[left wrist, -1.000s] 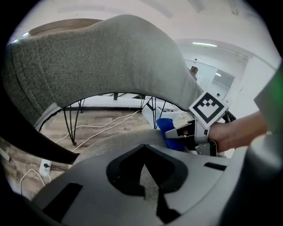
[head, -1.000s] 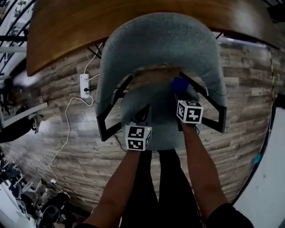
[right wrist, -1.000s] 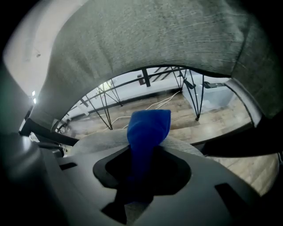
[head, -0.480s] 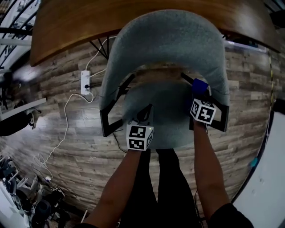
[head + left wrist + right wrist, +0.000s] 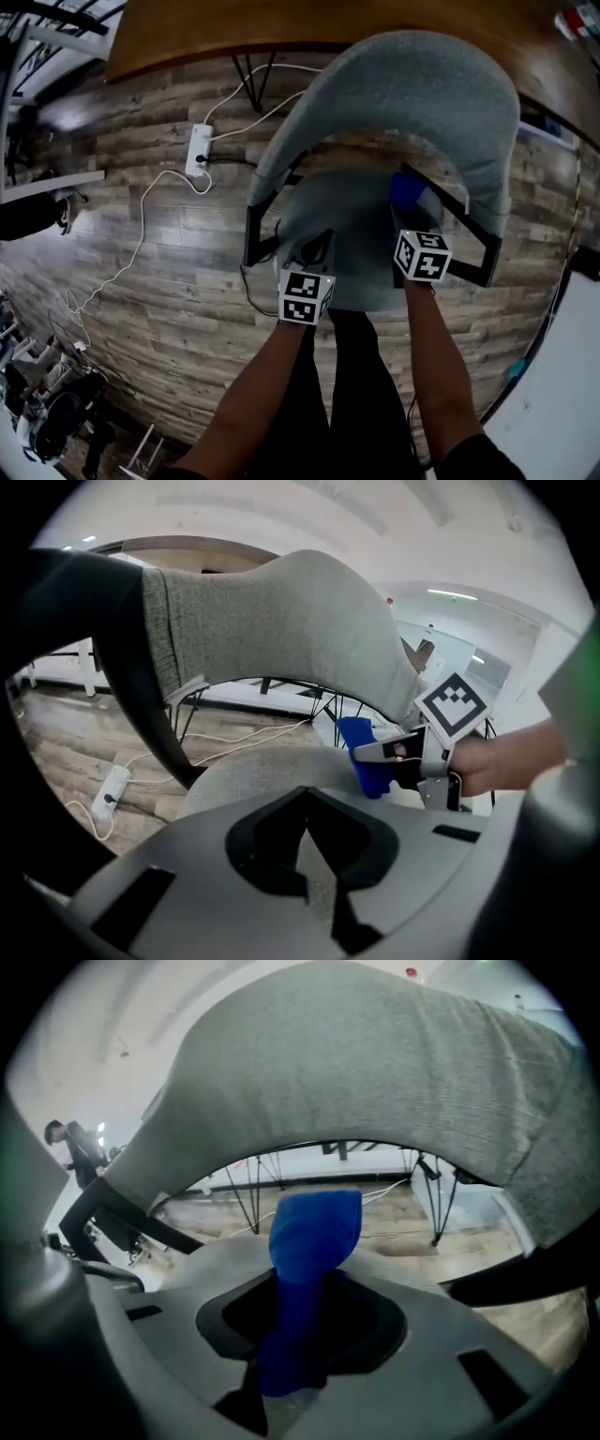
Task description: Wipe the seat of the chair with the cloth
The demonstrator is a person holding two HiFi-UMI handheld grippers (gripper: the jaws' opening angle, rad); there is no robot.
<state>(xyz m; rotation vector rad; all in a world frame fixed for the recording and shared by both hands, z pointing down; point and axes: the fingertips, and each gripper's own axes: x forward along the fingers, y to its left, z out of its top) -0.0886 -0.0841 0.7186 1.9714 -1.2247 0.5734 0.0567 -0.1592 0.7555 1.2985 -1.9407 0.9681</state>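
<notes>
The right gripper point(image 5: 298, 1309) has its jaws clamped on the blue cloth point(image 5: 314, 1227), which pokes out bunched past the tips and sits low over the right rear of the grey chair seat point(image 5: 356, 253), just inside the black armrest point(image 5: 473, 271) and below the curved backrest point(image 5: 403, 94); whether it actually touches the seat I cannot tell. The left gripper point(image 5: 312, 248) hovers near the seat's front left, jaws drawn together on nothing, well apart from the cloth. A white power strip point(image 5: 198, 150) lies on the wood floor point(image 5: 141, 309) left of the chair.
</notes>
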